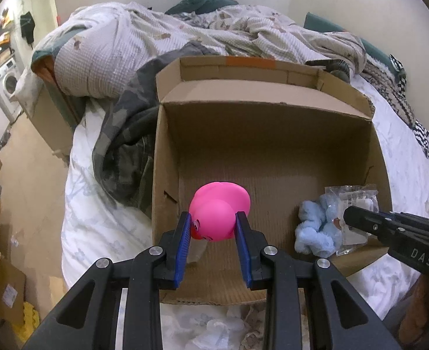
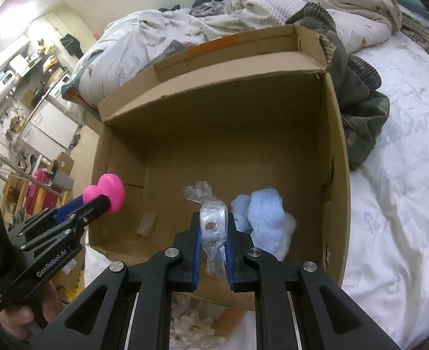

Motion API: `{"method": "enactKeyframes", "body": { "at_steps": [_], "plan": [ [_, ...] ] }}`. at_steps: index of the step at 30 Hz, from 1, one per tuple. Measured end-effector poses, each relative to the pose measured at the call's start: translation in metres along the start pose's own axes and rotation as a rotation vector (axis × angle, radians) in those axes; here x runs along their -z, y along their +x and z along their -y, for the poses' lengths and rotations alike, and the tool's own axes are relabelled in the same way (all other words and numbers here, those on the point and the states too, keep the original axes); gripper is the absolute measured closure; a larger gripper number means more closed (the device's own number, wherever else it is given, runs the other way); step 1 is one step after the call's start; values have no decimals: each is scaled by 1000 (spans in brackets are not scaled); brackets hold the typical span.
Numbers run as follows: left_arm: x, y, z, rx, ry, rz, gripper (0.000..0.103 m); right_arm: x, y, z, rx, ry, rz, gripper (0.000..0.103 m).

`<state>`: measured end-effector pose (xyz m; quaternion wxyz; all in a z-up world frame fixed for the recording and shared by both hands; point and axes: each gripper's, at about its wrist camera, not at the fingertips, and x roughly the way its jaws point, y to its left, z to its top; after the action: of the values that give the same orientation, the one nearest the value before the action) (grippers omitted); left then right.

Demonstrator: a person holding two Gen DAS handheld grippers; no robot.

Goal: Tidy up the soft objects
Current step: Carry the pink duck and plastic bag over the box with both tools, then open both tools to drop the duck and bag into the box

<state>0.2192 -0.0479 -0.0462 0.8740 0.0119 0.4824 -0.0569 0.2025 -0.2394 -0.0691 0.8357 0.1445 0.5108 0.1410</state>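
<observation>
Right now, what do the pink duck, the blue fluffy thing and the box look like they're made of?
Pink duck: probably soft rubber or vinyl, going by its smooth, even, slightly glossy skin between the left gripper fingers.
Blue fluffy toy: plush fabric with a fuzzy, matte pile.
Box: corrugated cardboard, brown and matte, with faint ribbing on its floor and raw cut edges.

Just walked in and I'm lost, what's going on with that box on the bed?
A person is sorting soft things into an open cardboard box on the bed. The left gripper grips a pink rubber duck above the box's near side. The right gripper grips a white item in a clear plastic bag over the box. A light blue plush already lies inside.
</observation>
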Motion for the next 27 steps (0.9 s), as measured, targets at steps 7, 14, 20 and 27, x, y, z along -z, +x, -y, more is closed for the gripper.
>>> {"method": "enactKeyframes", "body": {
  "at_steps": [7, 14, 20, 27],
  "plan": [
    [2, 5, 1, -4, -3, -24, 76, -2, 8, 2, 26, 5, -29, 87],
    [3, 7, 3, -11, 9, -24, 76, -3, 10, 2, 32, 2, -34, 87],
    [4, 8, 6, -8, 18, -25, 76, -4, 10, 2, 32, 4, -32, 87],
    [5, 5, 8, -11, 26, -7, 75, -5, 6, 5, 27, 16, -19, 87]
  ]
}}
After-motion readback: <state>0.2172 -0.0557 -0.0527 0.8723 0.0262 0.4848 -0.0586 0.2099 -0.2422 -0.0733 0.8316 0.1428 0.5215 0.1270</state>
